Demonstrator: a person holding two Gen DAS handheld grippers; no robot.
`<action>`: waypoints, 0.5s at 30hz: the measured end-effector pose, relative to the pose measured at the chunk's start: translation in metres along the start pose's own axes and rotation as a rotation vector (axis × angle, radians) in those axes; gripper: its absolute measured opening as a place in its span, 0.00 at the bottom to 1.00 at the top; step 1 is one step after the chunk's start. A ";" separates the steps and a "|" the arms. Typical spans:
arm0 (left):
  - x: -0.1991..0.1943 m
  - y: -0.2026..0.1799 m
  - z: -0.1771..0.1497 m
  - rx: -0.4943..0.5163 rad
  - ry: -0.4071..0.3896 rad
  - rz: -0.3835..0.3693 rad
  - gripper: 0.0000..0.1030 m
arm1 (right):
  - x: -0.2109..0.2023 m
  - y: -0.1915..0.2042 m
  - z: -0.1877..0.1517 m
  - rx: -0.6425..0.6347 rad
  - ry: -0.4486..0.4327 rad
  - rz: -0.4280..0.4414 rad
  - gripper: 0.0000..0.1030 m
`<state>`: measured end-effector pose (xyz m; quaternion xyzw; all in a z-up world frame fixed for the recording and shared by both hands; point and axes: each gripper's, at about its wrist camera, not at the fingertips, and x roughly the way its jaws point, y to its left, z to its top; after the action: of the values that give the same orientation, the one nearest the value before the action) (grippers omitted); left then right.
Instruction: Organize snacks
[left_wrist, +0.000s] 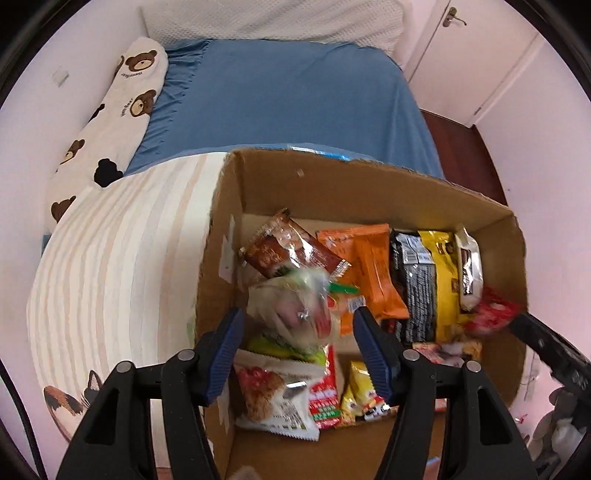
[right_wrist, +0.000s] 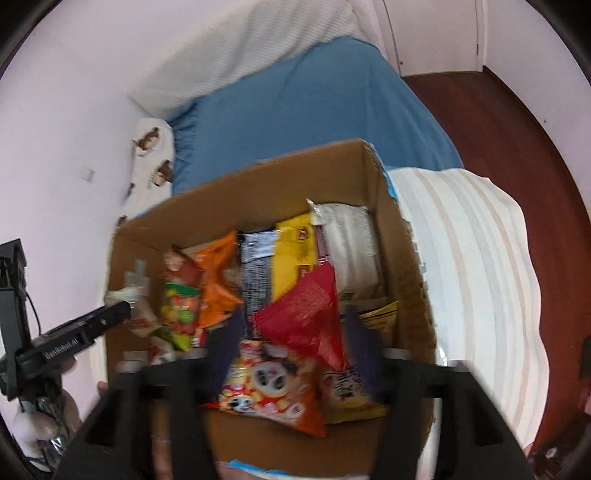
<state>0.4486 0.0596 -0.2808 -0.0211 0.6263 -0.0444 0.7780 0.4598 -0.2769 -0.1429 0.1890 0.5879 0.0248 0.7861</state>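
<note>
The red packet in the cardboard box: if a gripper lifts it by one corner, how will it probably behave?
The red packet looks like thin crinkled film, so it would probably flop and fold. It seems light for its size, since it rests tilted on other packets. Its glossy surface may be slippery, so the right gripper might lose a corner pinch.

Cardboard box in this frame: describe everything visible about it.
The cardboard box is plain brown corrugated card, open at the top with tall walls, and bits of pale tape cling to its left wall. It sits on a cream striped blanket laid over a bed with a blue sheet. Snack packets crowd its floor: orange, yellow, black-and-silver, brown and a red one. Both grippers hang above its opening.
</note>
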 end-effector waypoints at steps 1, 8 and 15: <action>0.001 0.000 0.001 0.001 -0.008 0.008 0.63 | 0.004 -0.001 0.000 -0.004 0.004 -0.011 0.88; -0.010 -0.011 -0.007 0.035 -0.080 0.012 1.00 | 0.012 0.000 -0.011 -0.058 0.022 -0.118 0.97; -0.013 -0.023 -0.031 0.039 -0.068 0.020 1.00 | 0.001 0.003 -0.026 -0.084 -0.004 -0.176 0.98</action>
<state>0.4146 0.0382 -0.2727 -0.0010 0.5986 -0.0480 0.7996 0.4363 -0.2670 -0.1488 0.1033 0.5992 -0.0200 0.7937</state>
